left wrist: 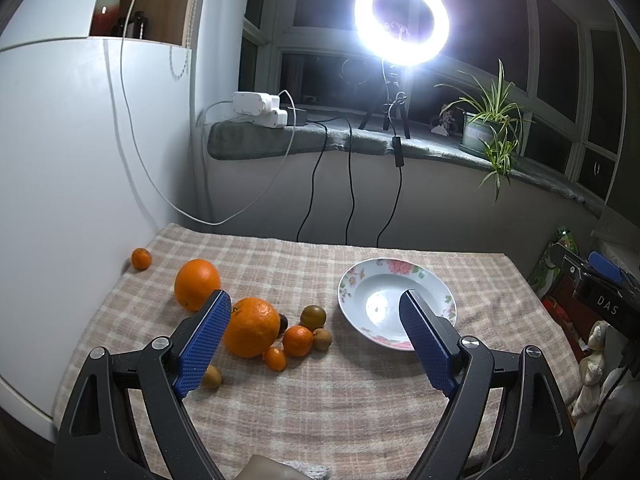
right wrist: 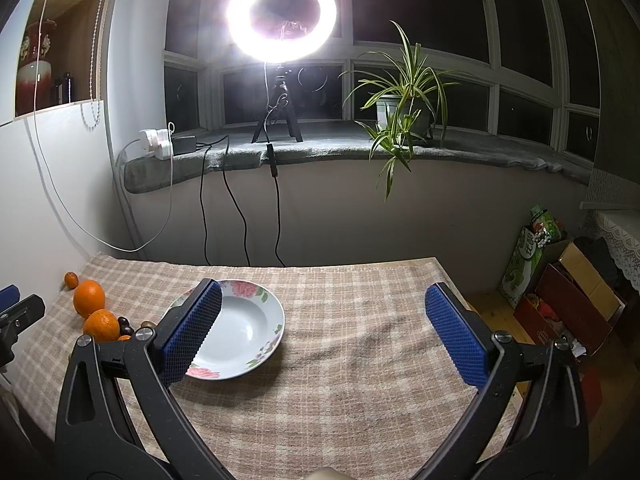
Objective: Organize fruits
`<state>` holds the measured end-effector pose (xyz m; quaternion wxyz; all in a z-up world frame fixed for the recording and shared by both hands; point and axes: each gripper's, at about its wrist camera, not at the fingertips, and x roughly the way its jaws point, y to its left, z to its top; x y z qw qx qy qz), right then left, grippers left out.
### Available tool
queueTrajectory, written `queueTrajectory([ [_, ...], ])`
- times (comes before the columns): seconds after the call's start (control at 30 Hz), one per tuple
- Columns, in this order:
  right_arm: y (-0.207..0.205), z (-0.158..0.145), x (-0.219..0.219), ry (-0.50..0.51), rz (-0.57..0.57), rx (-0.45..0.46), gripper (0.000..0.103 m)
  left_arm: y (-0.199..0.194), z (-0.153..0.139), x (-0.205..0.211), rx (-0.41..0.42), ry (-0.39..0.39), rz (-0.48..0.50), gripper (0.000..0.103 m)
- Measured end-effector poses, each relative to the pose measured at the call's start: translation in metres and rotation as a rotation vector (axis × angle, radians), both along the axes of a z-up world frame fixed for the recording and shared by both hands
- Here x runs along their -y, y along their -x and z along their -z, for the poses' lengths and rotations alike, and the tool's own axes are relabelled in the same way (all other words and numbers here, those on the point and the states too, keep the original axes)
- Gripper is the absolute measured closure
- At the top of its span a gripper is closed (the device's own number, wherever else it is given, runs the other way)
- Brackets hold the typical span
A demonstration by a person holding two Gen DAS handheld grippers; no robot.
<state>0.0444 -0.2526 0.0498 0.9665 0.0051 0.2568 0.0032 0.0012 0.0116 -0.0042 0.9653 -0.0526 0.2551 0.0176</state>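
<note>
A floral white plate (left wrist: 352,280) (right wrist: 240,332) lies bare on the checked tablecloth (left wrist: 320,392). To its left is a loose cluster of fruit: two big oranges (left wrist: 251,326) (left wrist: 197,284), small mandarins (left wrist: 297,340) (left wrist: 275,358), brownish round fruits (left wrist: 313,317) (left wrist: 322,338) and one more (left wrist: 211,376) by my left finger. A lone mandarin (left wrist: 141,258) sits at the far left edge. My left gripper (left wrist: 316,304) hangs open above the table between the fruit and the plate, holding nothing. My right gripper (right wrist: 322,296) is open too, right of the plate, nothing between its fingers.
A ring light (left wrist: 401,20) on a small tripod glares from the windowsill, with cables hanging down to the table's back edge. A potted plant (right wrist: 404,104) stands on the sill. A white wall (left wrist: 60,160) borders the table's left side. Boxes (right wrist: 560,292) crowd the floor at right.
</note>
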Motion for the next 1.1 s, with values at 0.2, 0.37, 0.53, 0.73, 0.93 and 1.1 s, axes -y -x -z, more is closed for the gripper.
queueTrajectory([
  [0.2, -0.0001, 0.0, 0.0003, 0.0, -0.001, 0.0, 0.0, -0.0001, 0.0, -0.0001, -0.001, 0.0, 0.0, 0.017],
  [0.37, -0.0004, 0.0, 0.0001, 0.0, 0.0, 0.0, 0.0, 0.0, 0.0001, -0.0008, -0.001, 0.001, -0.001, 0.017],
  [0.53, -0.001, 0.0, -0.0002, 0.0, -0.001, -0.001, 0.0, -0.0001, 0.0001, -0.0005, 0.0, 0.002, 0.0, 0.017],
  [0.73, -0.0015, 0.0, -0.0002, 0.0, -0.001, -0.002, 0.0, -0.0001, 0.0002, -0.0008, -0.001, 0.002, -0.001, 0.017],
  [0.93, -0.0029, 0.0044, -0.0028, 0.005, -0.005, -0.006, 0.0, -0.0014, 0.0043, 0.0006, -0.006, 0.005, -0.002, 0.017],
  [1.1, -0.0077, 0.0097, -0.0082, 0.011, -0.016, -0.017, 0.0, -0.0068, 0.009, -0.0028, -0.019, 0.017, -0.009, 0.017],
])
